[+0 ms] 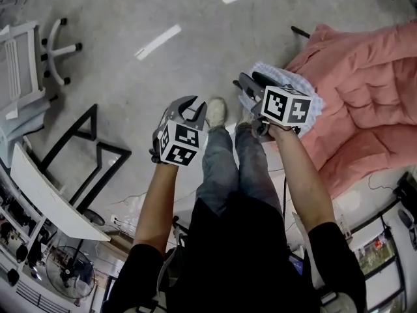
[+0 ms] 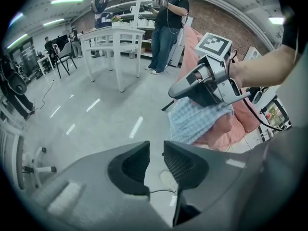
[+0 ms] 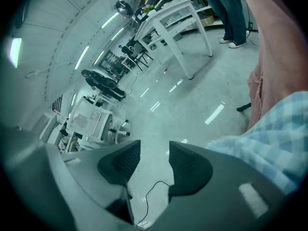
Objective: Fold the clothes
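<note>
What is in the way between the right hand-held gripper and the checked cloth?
Nothing visible. The right hand-held gripper has open, empty jaws. The checked cloth lies right beside it, draped on the edge of the pink quilt, with no other thing between them.

Two grippers: left gripper (image 2: 156,150), right gripper (image 3: 154,150). One checked cloth (image 2: 192,121), one pink quilt (image 1: 365,90) right, one white table (image 2: 113,32) far.
</note>
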Demonstrator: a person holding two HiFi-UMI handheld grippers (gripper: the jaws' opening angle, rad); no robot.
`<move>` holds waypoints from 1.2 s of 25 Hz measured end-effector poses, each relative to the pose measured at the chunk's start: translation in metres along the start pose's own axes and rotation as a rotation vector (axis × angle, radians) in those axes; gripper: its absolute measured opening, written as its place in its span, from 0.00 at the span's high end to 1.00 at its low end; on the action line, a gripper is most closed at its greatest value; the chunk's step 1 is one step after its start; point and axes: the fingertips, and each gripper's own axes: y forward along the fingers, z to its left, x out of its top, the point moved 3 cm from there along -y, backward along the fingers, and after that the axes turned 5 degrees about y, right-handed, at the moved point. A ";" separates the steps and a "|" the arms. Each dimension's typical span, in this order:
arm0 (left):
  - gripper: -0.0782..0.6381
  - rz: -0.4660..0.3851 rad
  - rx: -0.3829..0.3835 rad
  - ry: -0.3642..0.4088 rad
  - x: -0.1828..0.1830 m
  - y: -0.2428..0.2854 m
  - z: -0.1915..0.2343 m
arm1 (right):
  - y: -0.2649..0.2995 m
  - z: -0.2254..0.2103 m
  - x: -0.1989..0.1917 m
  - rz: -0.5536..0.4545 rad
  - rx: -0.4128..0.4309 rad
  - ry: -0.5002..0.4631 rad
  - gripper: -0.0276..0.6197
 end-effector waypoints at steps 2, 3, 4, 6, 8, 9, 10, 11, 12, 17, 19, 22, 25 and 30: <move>0.75 -0.002 -0.003 0.008 0.002 0.000 0.000 | 0.000 0.000 0.000 -0.005 0.000 0.003 0.67; 0.75 -0.004 -0.005 0.012 0.003 0.001 -0.001 | -0.001 0.000 0.000 -0.007 0.002 0.001 0.67; 0.75 -0.005 -0.009 0.016 0.003 0.001 -0.002 | -0.001 0.001 0.000 -0.009 0.005 -0.004 0.67; 0.75 -0.007 -0.016 0.027 0.004 0.002 -0.004 | -0.002 0.004 -0.001 -0.015 0.013 -0.021 0.67; 0.75 -0.008 -0.022 0.039 0.006 0.002 -0.004 | -0.003 0.007 -0.002 -0.023 0.020 -0.038 0.67; 0.75 -0.008 -0.025 0.044 0.006 0.002 -0.005 | -0.003 0.009 -0.003 -0.025 0.027 -0.047 0.67; 0.75 -0.007 -0.029 0.049 0.007 0.002 -0.005 | -0.004 0.010 -0.004 -0.023 0.036 -0.056 0.67; 0.75 -0.005 -0.033 0.053 0.008 0.002 -0.007 | -0.006 0.013 -0.005 -0.015 0.049 -0.068 0.67; 0.75 -0.004 -0.037 0.057 0.009 0.001 -0.009 | -0.008 0.017 -0.007 -0.003 0.064 -0.081 0.67; 0.75 -0.005 -0.037 0.092 0.022 -0.008 -0.011 | -0.025 0.031 -0.004 -0.017 0.064 -0.171 0.66; 0.75 -0.010 -0.035 0.108 0.029 -0.012 -0.009 | -0.035 0.032 -0.002 -0.032 0.052 -0.205 0.66; 0.75 -0.020 -0.039 0.136 0.037 -0.016 -0.010 | -0.054 0.034 0.001 -0.073 0.036 -0.236 0.67; 0.75 -0.023 -0.057 0.181 0.047 -0.014 -0.015 | -0.074 0.028 -0.001 -0.118 0.012 -0.242 0.67; 0.75 -0.031 -0.104 0.247 0.072 -0.002 -0.045 | -0.111 -0.005 -0.006 -0.175 -0.028 -0.211 0.68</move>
